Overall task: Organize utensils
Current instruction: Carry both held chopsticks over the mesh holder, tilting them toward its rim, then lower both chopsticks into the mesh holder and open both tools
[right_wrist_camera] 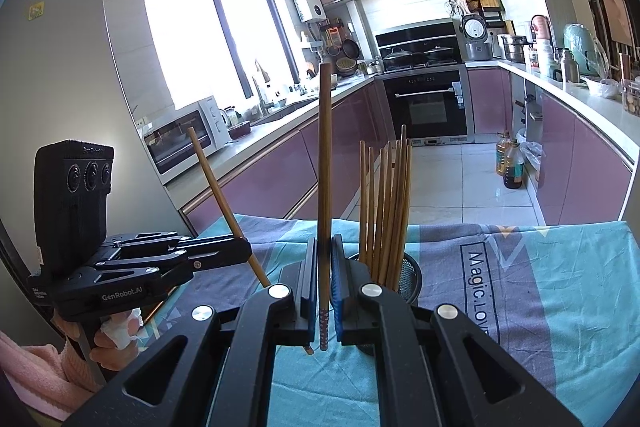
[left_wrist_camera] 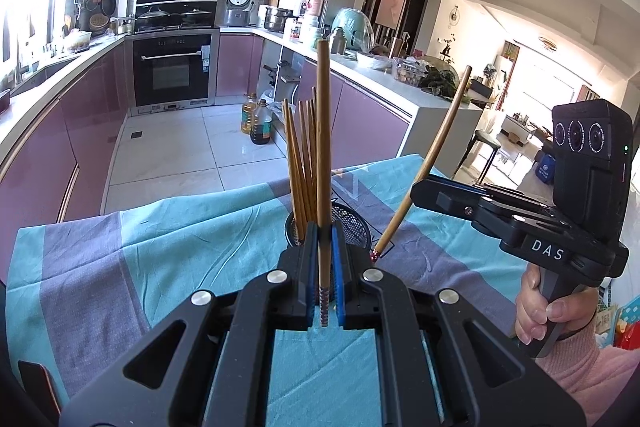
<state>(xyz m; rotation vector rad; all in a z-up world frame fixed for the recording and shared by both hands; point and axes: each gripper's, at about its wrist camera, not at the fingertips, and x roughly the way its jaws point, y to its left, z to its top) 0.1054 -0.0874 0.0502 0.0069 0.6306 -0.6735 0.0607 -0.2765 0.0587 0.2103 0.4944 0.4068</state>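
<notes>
My left gripper (left_wrist_camera: 324,275) clamps one brown wooden chopstick (left_wrist_camera: 323,147) upright. My right gripper (right_wrist_camera: 324,291) clamps another (right_wrist_camera: 325,167), beside the black mesh holder (right_wrist_camera: 412,277).

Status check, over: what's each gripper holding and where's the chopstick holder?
Left gripper shut on one chopstick. Right gripper shut on another chopstick. Mesh holder with remaining chopsticks on the tablecloth, just ahead. Nothing blocking.
</notes>
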